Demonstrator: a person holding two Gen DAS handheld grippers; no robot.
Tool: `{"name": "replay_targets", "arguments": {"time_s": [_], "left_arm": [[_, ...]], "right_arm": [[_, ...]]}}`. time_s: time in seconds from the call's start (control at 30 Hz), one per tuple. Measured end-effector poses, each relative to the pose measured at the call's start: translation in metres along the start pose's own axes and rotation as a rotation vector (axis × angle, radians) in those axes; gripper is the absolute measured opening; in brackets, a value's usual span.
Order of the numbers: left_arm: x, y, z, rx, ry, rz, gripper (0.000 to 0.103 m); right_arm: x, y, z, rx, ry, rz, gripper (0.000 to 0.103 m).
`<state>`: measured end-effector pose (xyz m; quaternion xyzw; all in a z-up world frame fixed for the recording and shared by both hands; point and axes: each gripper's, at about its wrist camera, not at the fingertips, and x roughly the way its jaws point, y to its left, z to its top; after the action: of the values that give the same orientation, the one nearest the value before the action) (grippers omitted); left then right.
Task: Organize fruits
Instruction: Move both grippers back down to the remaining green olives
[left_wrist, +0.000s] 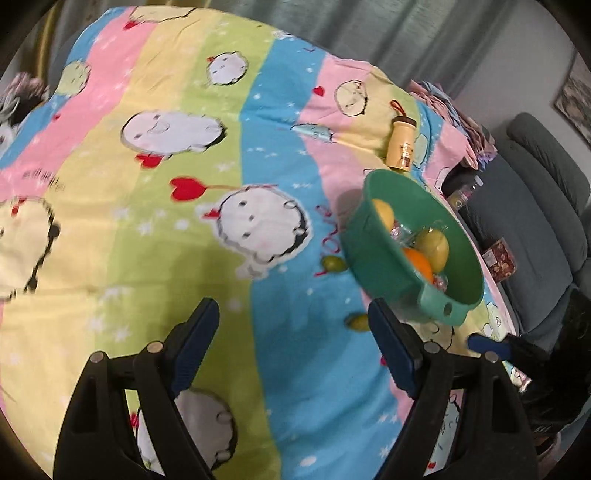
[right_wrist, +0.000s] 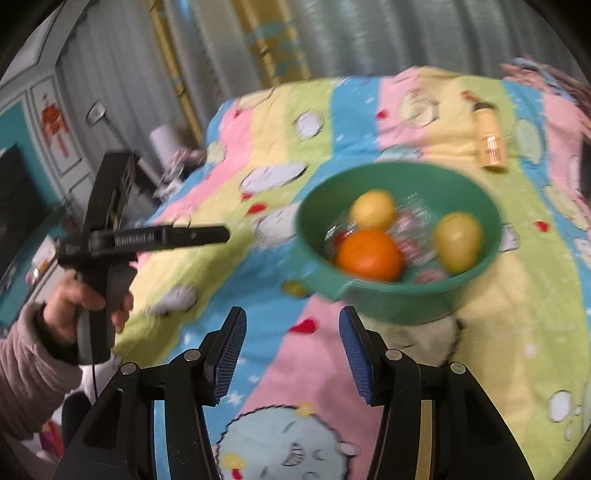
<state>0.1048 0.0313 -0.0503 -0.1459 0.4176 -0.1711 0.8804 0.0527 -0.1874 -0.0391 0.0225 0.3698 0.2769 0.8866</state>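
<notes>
Both the left tool (left_wrist: 295, 350) and the right tool (right_wrist: 291, 354) hung released and empty near the green plastic bowl (right_wrist: 491, 236) of fruit on the striped cartoon bedspread (left_wrist: 155, 236), where small green fruits (left_wrist: 334, 264) beside it could roll away if nudged.

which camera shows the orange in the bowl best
The right wrist view: the orange lies nearly whole in the green bowl, seen from above. In the left wrist view the bowl is seen from the side, so only part of the orange shows.
</notes>
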Motion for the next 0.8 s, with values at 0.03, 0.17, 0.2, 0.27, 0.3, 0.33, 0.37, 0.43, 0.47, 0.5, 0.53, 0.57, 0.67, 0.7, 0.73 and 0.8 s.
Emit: {"name": "replay_targets", "arguments": {"time_s": [0.03,0.17,0.2,0.27,0.3,0.33,0.37,0.43,0.47,0.5,0.53,0.57,0.67,0.7,0.73,0.8], "left_arm": [[-0.001,0.002,-0.002,-0.004,0.004,0.0,0.083],[-0.007,0.008,-0.007,-0.006,0.005,-0.007,0.083],[-0.009,0.009,-0.008,-0.006,0.002,-0.013,0.083],[-0.012,0.012,-0.009,-0.005,-0.004,-0.025,0.083],[-0.012,0.013,-0.009,-0.003,-0.005,-0.03,0.083],[-0.012,0.013,-0.01,0.001,-0.004,-0.037,0.083],[-0.012,0.014,-0.01,0.003,-0.003,-0.041,0.083],[-0.01,0.015,-0.011,0.007,-0.001,-0.053,0.083],[-0.01,0.016,-0.011,0.008,0.001,-0.063,0.083],[-0.009,0.017,-0.012,0.007,0.002,-0.069,0.083],[-0.009,0.018,-0.012,0.005,0.003,-0.075,0.083],[-0.009,0.019,-0.013,0.002,0.004,-0.083,0.083],[-0.008,0.025,-0.013,-0.014,0.004,-0.104,0.083],[-0.008,0.027,-0.014,-0.019,0.003,-0.107,0.083],[-0.009,0.029,-0.014,-0.024,0.001,-0.109,0.083],[-0.009,0.033,-0.014,-0.037,-0.001,-0.117,0.083]], "right_arm": [[0.01,0.004,-0.001,-0.015,0.017,-0.001,0.053],[0.041,0.013,0.001,-0.054,0.053,-0.045,0.053],[0.05,0.015,0.003,-0.061,0.064,-0.073,0.053],[0.063,0.018,0.006,-0.07,0.078,-0.114,0.053],[0.067,0.02,0.008,-0.072,0.083,-0.125,0.053],[0.072,0.021,0.009,-0.073,0.088,-0.144,0.053],[0.079,0.022,0.011,-0.071,0.095,-0.164,0.053],[0.086,0.023,0.013,-0.065,0.099,-0.188,0.053],[0.091,0.023,0.014,-0.063,0.101,-0.208,0.053],[0.094,0.024,0.014,-0.063,0.105,-0.216,0.053],[0.1,0.024,0.015,-0.064,0.111,-0.237,0.053],[0.104,0.024,0.016,-0.063,0.122,-0.256,0.053],[0.113,0.027,0.017,-0.065,0.139,-0.261,0.053],[0.115,0.027,0.019,-0.059,0.14,-0.26,0.053],[0.116,0.027,0.02,-0.053,0.139,-0.258,0.053],[0.12,0.026,0.021,-0.044,0.147,-0.262,0.053]]}}
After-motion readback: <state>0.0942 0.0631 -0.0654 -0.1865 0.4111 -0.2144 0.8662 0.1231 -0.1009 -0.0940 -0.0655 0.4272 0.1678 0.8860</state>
